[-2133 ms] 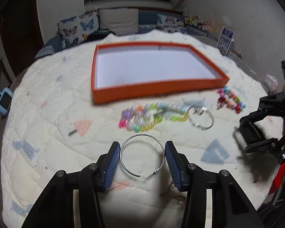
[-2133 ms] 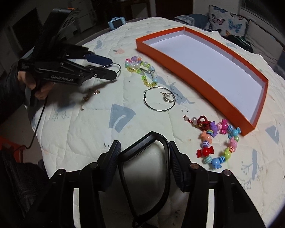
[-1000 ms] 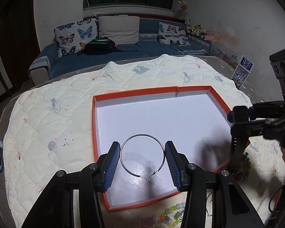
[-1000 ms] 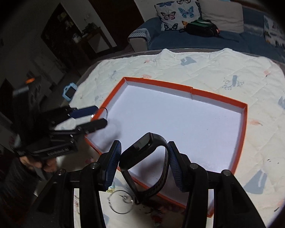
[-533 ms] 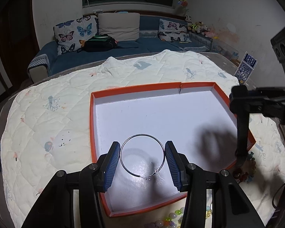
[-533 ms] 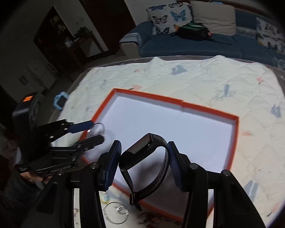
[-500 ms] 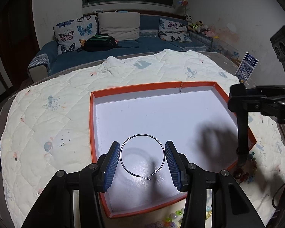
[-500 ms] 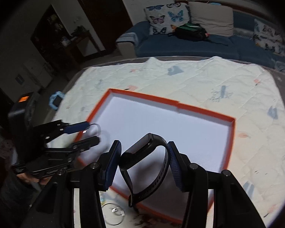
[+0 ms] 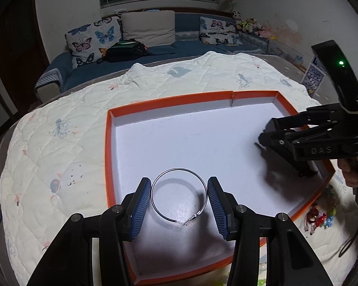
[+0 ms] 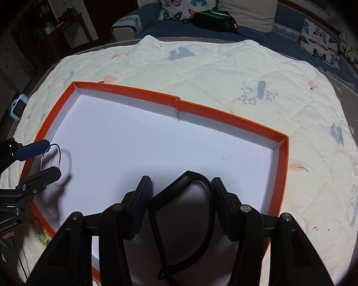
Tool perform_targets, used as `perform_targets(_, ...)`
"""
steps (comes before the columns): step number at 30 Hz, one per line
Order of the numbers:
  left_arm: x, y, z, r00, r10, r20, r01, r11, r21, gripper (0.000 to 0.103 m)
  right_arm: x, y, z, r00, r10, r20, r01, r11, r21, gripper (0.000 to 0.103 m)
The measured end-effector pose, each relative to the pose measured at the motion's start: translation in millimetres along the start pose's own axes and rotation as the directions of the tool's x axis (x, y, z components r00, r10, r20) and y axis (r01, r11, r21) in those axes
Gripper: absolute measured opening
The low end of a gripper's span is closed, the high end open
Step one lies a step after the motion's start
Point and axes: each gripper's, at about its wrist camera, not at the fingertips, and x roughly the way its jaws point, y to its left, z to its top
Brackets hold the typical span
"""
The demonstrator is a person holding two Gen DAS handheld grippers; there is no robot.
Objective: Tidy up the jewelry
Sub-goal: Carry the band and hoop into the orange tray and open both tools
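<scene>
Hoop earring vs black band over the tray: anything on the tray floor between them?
Nothing. In the right wrist view the white tray floor is bare between the hoop earring in the left gripper and the black band.

Tray (image 9: 108, 157) on the quilt (image 9: 59, 147); hoop earring (image 9: 179, 195) above its near-left part, wristband (image 10: 186, 214) above its right end. Bead bracelet (image 9: 319, 217) lies just beyond that right rim; sofa (image 9: 155, 54) behind the quilt.

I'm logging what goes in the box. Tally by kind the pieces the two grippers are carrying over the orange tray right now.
Silver hoop, in the left gripper: 1
Black wristband, between the right gripper's fingers: 1
Total over the orange tray: 2
</scene>
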Motion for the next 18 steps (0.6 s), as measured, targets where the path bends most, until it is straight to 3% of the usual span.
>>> perform_targets(8,1.0,3.2,0.0,1.0,-0.012,-0.021,0.011,0.999,-0.033,0.057,-22.3,5.8,-3.1,0.998,-0.028,0.05,0.03,0.998,-0.046,0.068)
perform_targets(18,-57.0,-6.6,-11.7,0.999,0.021,0.032,-0.02,1.0,-0.023,0.057,-67.8,35.6,-44.2,0.997,0.049,0.067,-0.04,0.989,-0.14,0.071)
